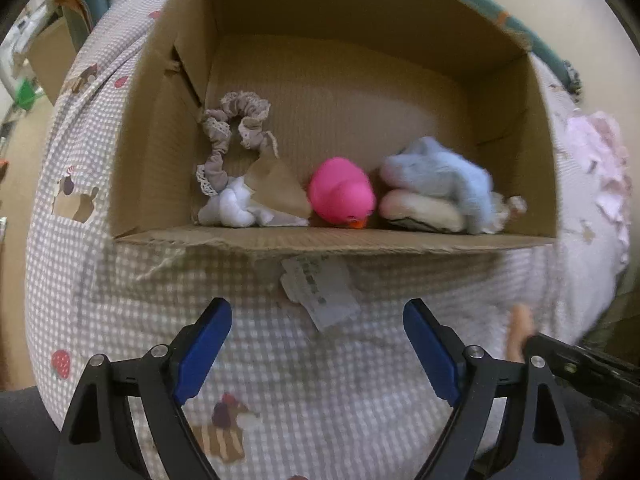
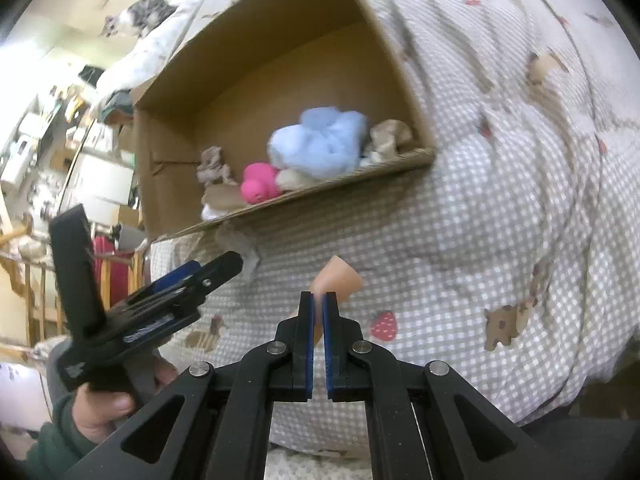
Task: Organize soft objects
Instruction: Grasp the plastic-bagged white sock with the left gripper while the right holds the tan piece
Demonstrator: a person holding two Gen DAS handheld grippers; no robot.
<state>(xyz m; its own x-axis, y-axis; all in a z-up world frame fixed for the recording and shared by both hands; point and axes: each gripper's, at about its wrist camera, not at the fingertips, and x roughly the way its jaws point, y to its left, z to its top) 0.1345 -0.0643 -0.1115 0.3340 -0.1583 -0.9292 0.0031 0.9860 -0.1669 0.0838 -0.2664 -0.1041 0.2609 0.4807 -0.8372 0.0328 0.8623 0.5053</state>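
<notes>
Lining box [image 1: 516,152] front wall: scrunchie [image 1: 236,136], pink duck [image 1: 340,190], blue plush [image 1: 444,176].

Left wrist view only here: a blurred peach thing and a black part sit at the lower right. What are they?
Observer: The black part is the right gripper, shut on a soft-looking peach piece.
Operator: Is the piece over the box yet?
Observer: No. It is short of the box, on the near side of its front wall, with only the quilt behind it.
Operator: Is anything hidden behind the blue plush?
Observer: A crumpled beige item sits in the box corner, right beside the blue plush.
</notes>
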